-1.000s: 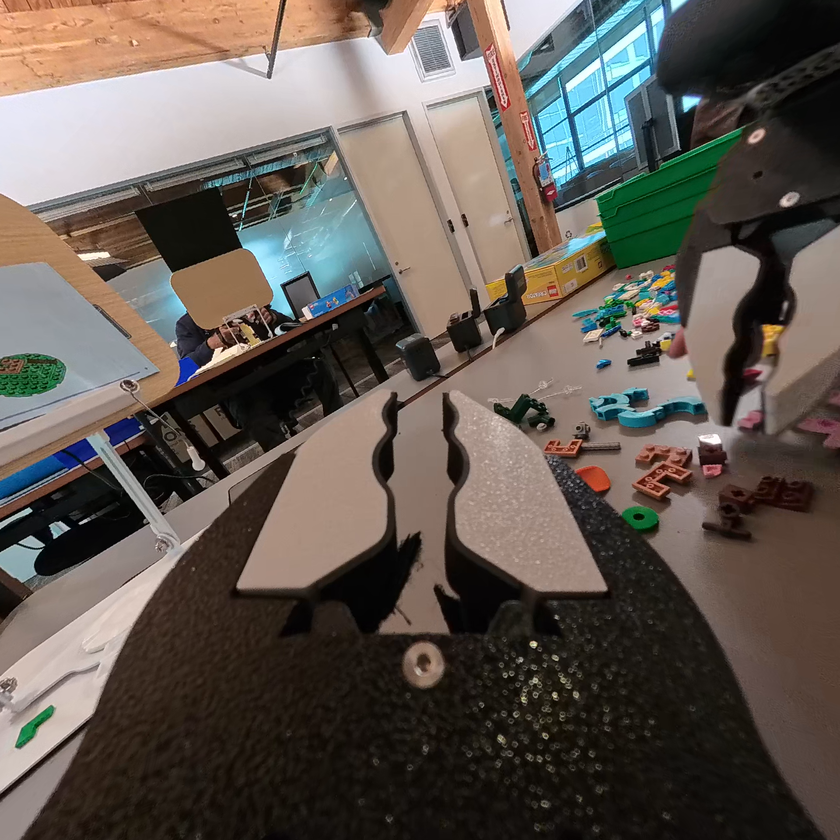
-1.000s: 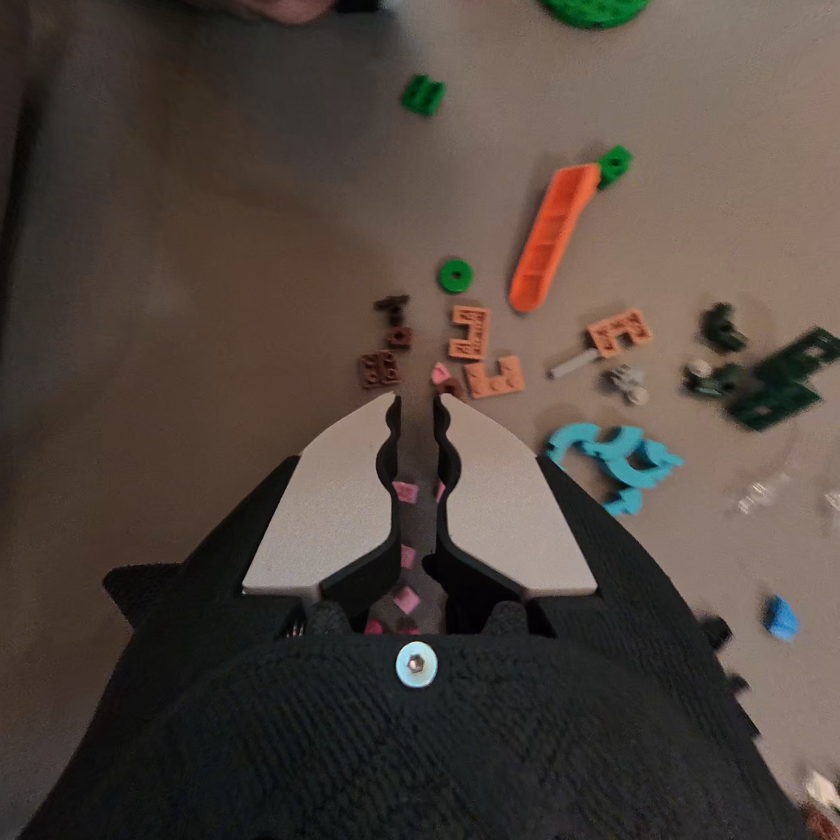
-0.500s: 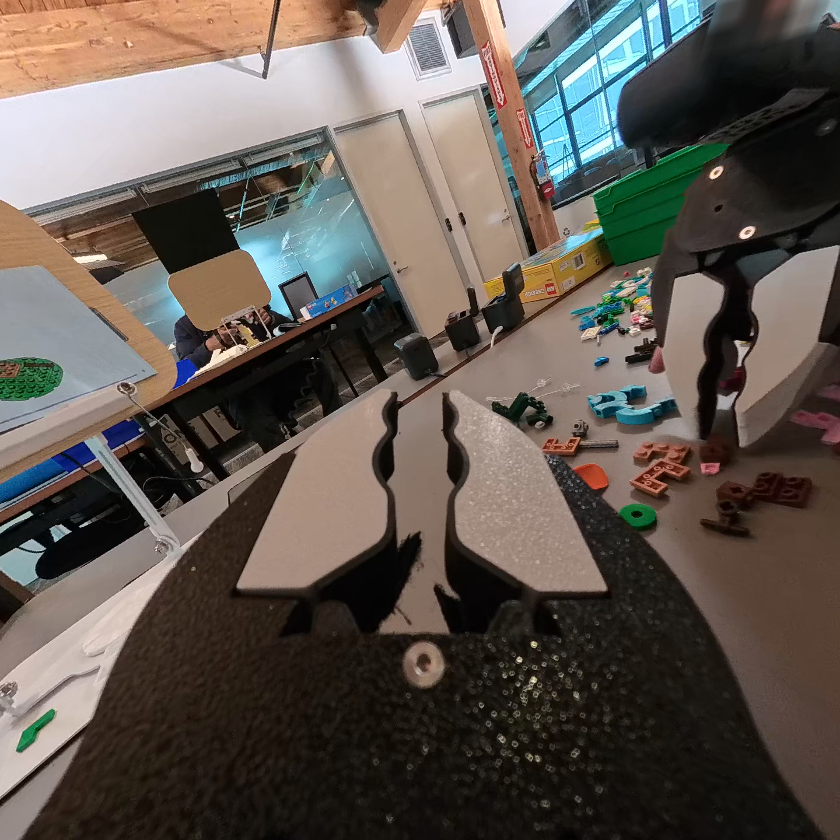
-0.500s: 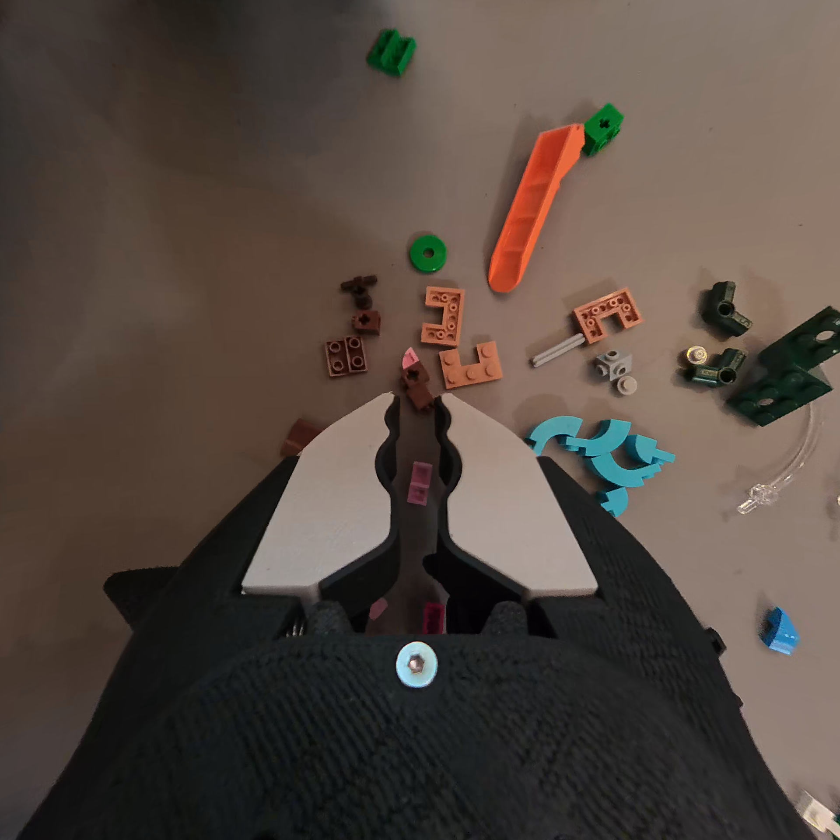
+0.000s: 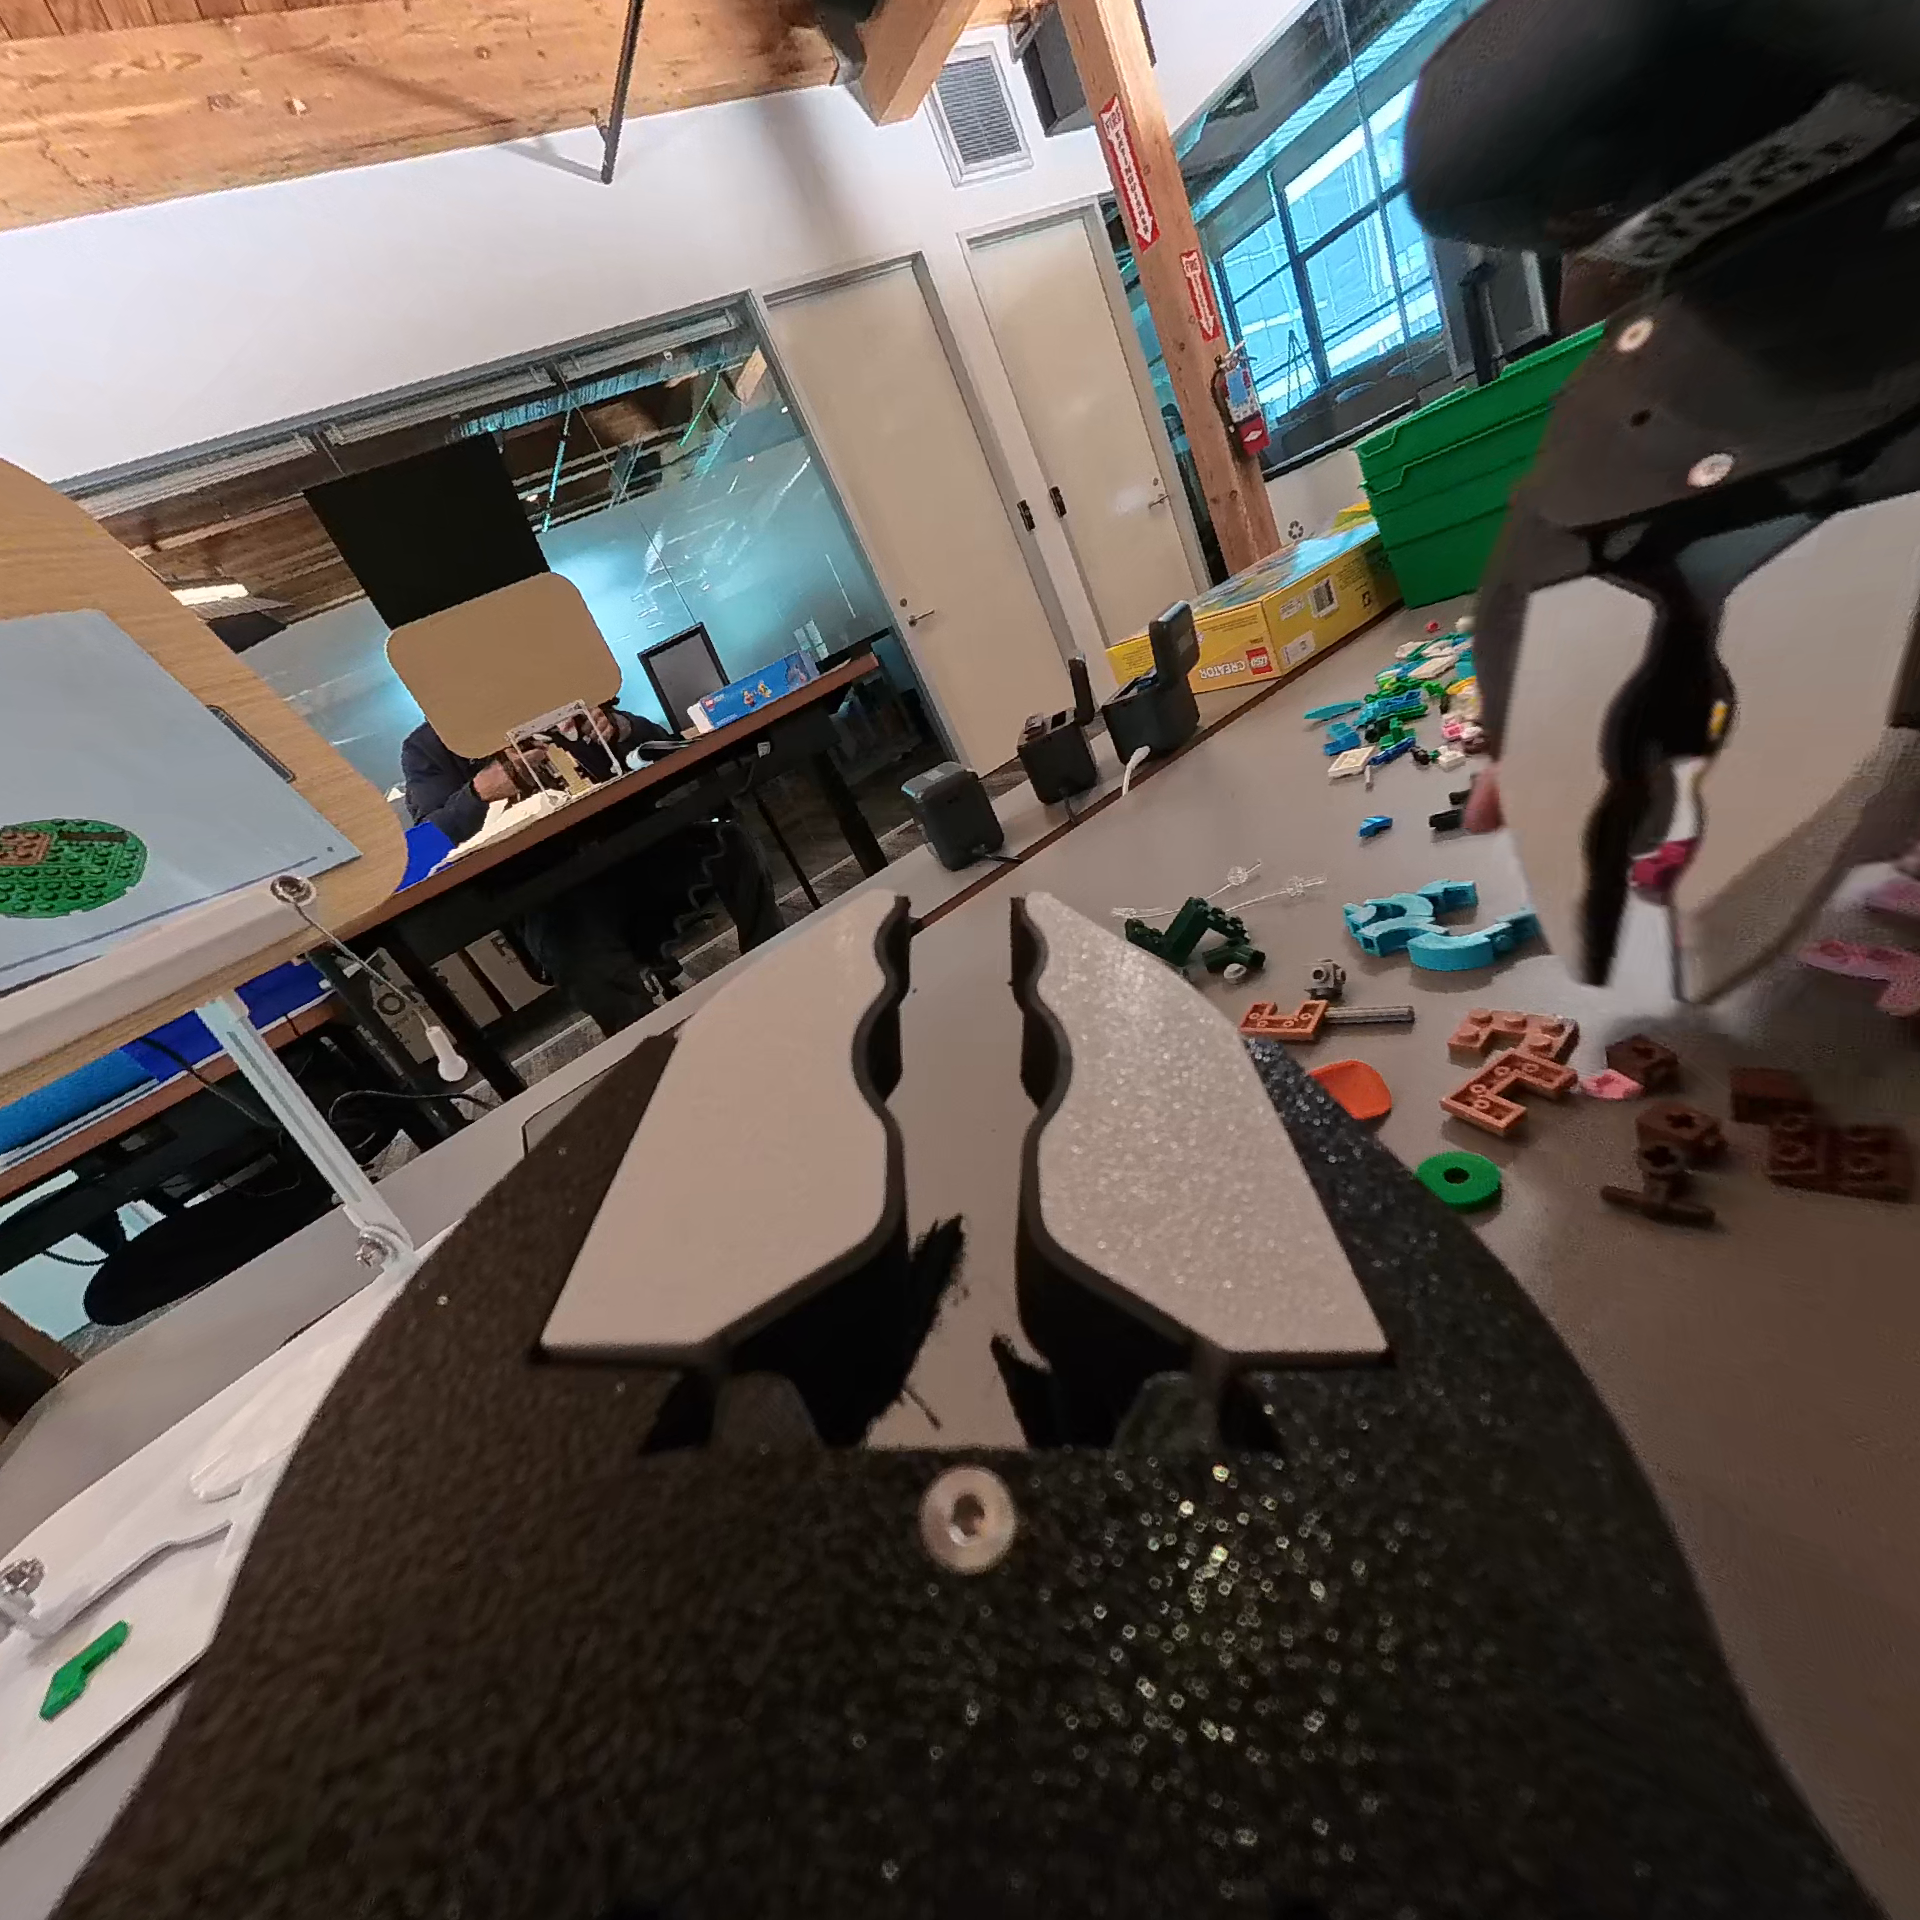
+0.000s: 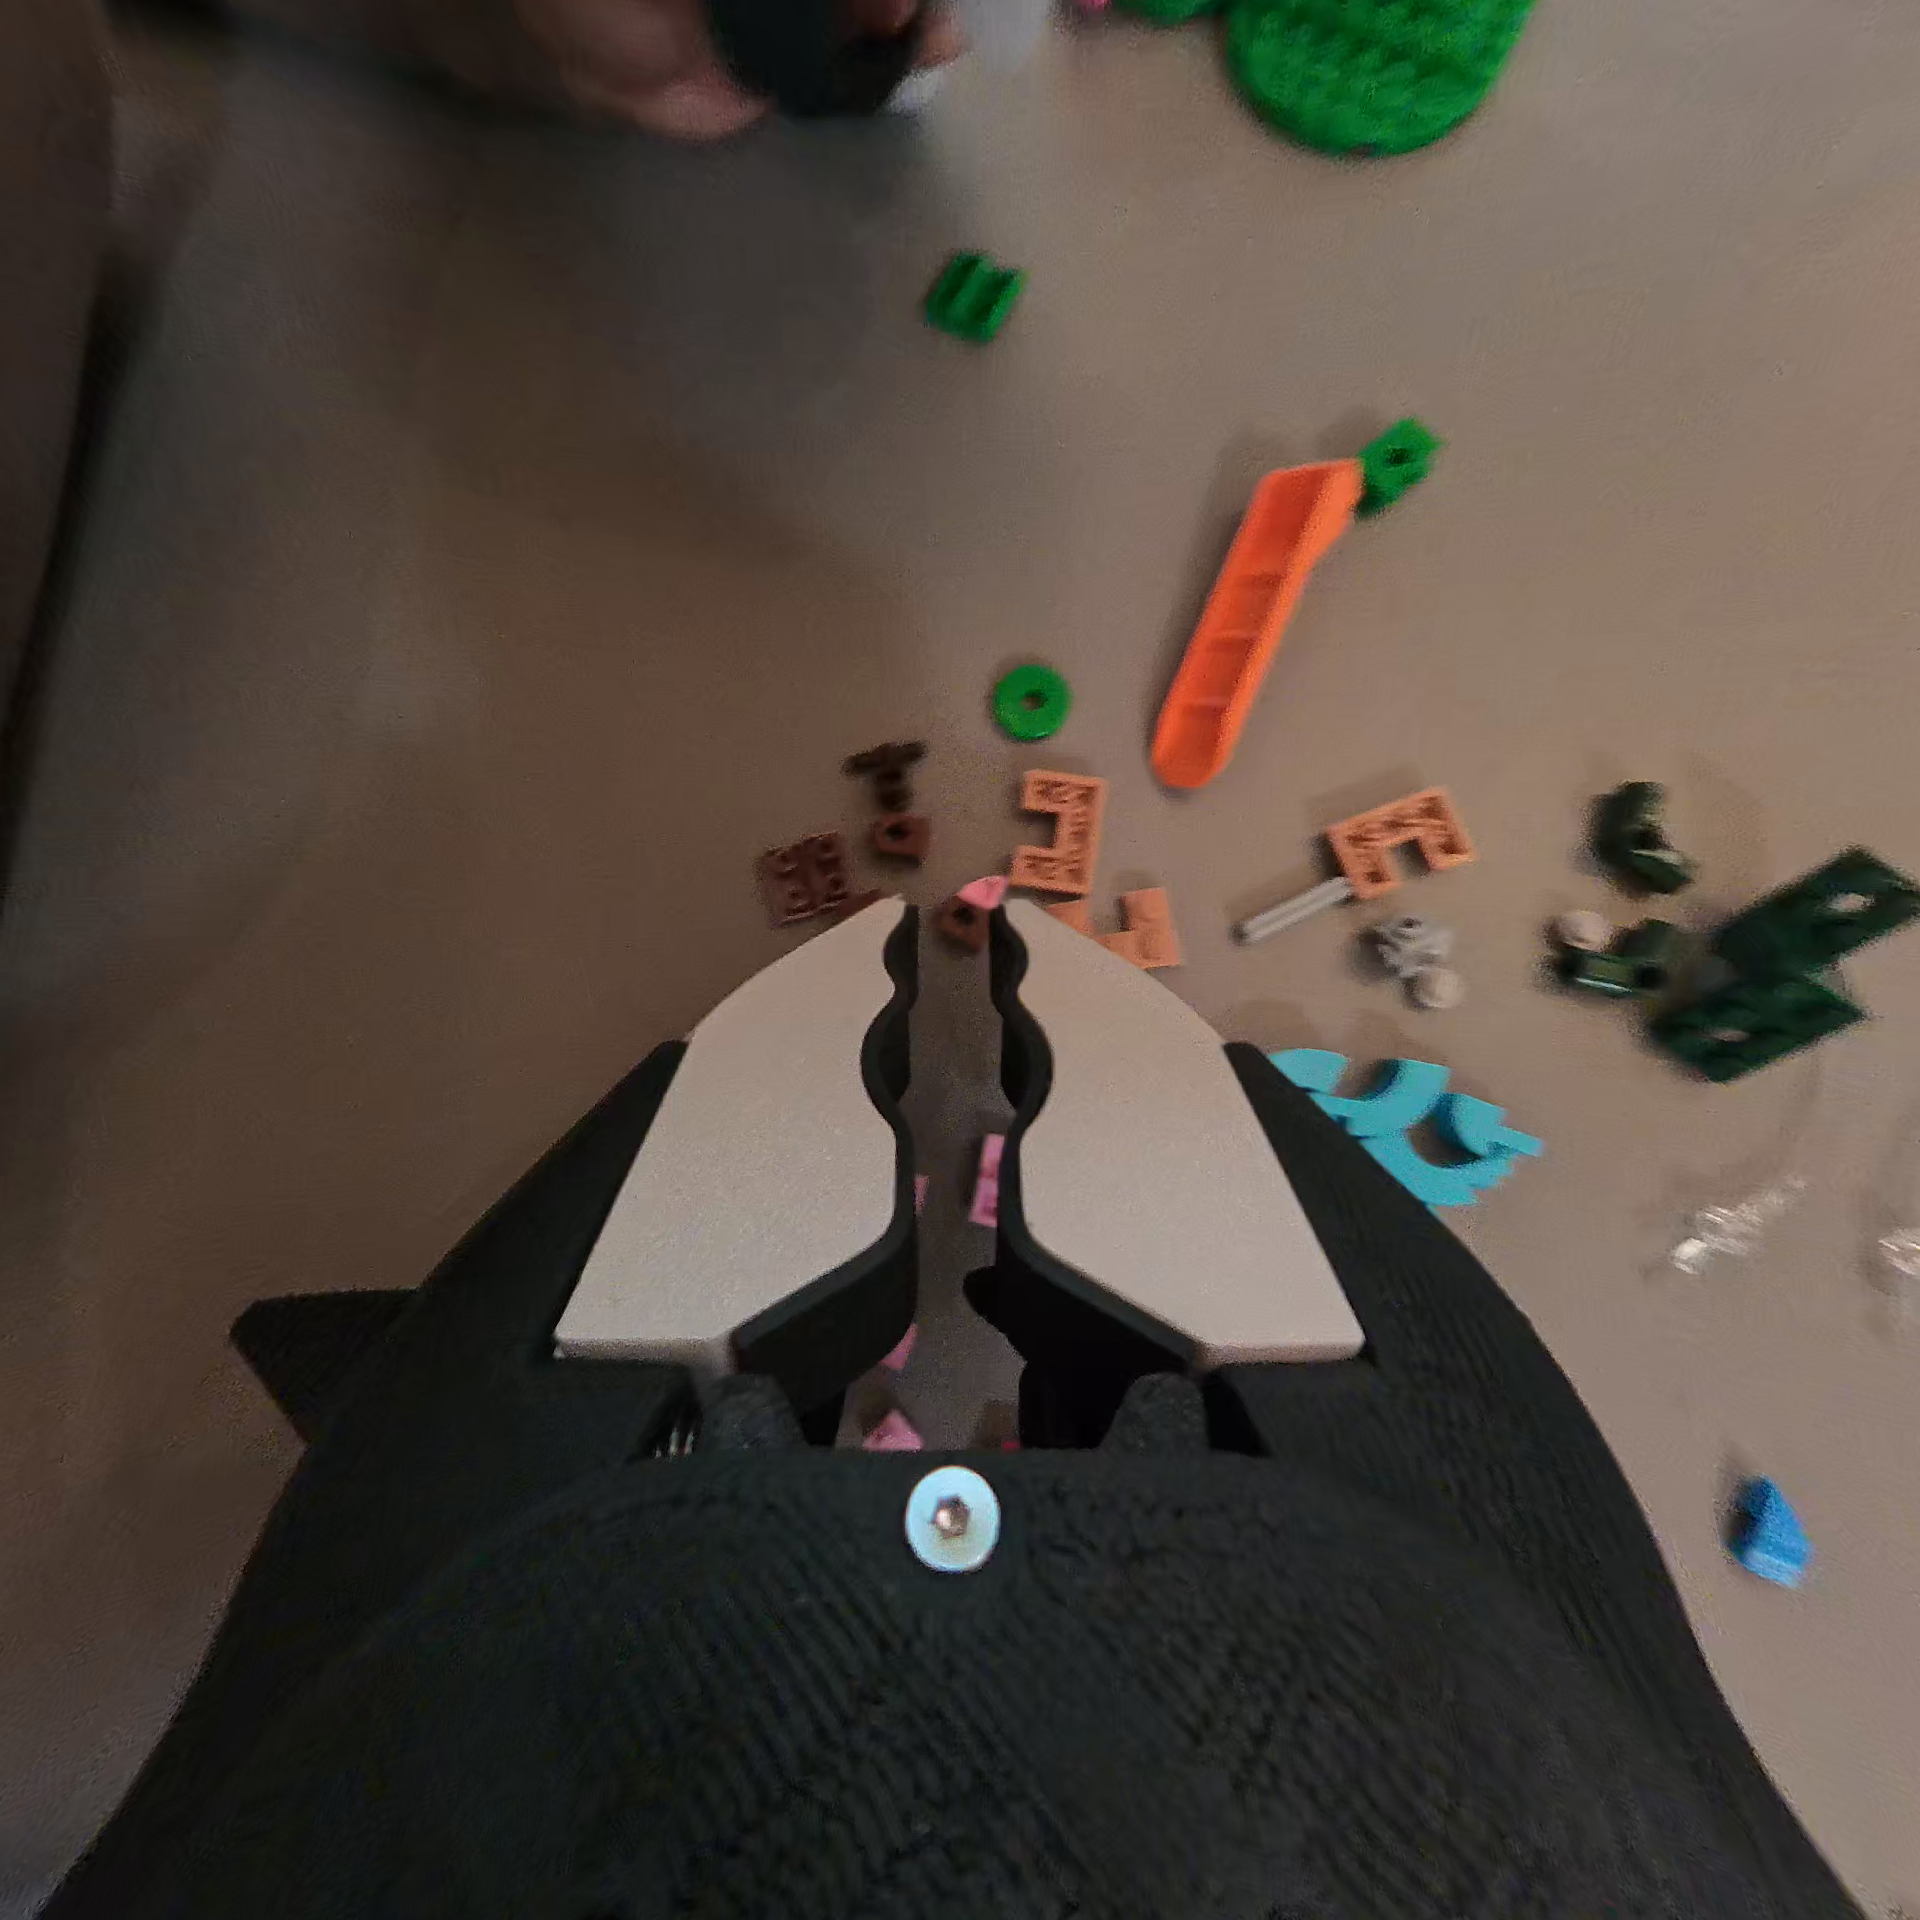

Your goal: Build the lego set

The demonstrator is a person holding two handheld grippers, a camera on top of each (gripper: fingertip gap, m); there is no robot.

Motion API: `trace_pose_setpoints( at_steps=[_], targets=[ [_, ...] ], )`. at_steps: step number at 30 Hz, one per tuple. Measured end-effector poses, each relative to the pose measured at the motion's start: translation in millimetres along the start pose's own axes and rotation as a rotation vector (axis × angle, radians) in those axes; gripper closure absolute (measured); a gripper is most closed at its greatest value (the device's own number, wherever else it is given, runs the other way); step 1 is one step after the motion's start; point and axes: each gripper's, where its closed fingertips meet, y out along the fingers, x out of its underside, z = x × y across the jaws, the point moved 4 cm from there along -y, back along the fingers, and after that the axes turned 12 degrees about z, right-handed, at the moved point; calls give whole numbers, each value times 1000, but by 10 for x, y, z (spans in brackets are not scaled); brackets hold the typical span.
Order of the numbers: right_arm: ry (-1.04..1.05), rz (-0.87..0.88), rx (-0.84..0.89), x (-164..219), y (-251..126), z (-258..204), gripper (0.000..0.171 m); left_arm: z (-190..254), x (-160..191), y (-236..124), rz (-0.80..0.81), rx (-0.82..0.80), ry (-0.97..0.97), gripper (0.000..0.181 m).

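Note:
My right gripper (image 6: 958, 914) is narrowly open and empty. It hovers just above a small dark brown brick (image 6: 961, 925) and a pink bit (image 6: 982, 888) on the grey table. In the left wrist view the right gripper (image 5: 1636, 987) hangs tips-down over that brick (image 5: 1642, 1060). Around it lie tan corner plates (image 6: 1060, 831), a dark brown plate (image 6: 810, 878), a green ring (image 6: 1029, 701) and an orange wedge (image 6: 1247, 623). A round green studded plate (image 6: 1371, 62) lies at the far edge. My left gripper (image 5: 961, 914) is narrowly open, empty, raised and away from the pieces.
Cyan curved pieces (image 6: 1403, 1132) and dark green parts (image 6: 1787, 966) lie to the right. A picture sheet on a stand (image 5: 156, 810) is at the left. Green bins (image 5: 1455, 499), a yellow box (image 5: 1268, 623) and a further pile of bricks (image 5: 1392, 717) are far right. A hand (image 6: 675, 83) shows at the top. The round green studded plate (image 6: 1371, 62) is closer to my left gripper, around 15 cm from its tips; the right tips are 20 cm off.
The right gripper dipped close to the brown brick half a second ago and has since lifted and pulled back a little. Its view is now blurred. The left gripper has not moved.

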Motion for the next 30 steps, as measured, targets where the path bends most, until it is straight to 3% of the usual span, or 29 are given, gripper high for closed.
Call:
trace_pose_setpoints(
  at_steps=[1,9,20,26,30],
  targets=[
    [12,16,25,-27,-7,54,157,-1,0,1,0,0,0,163],
    [-9,-74,21,-29,239,151,148,2,3,1,0,2,2,163],
    [-40,-151,29,-40,314,290,157,5,3,1,2,5,1,163],
    [23,-25,87,-227,308,425,147,-31,-1,-5,4,-23,-14,163],
    [20,-68,79,-224,438,490,145,-115,0,-21,4,-78,-48,162]
  ],
)
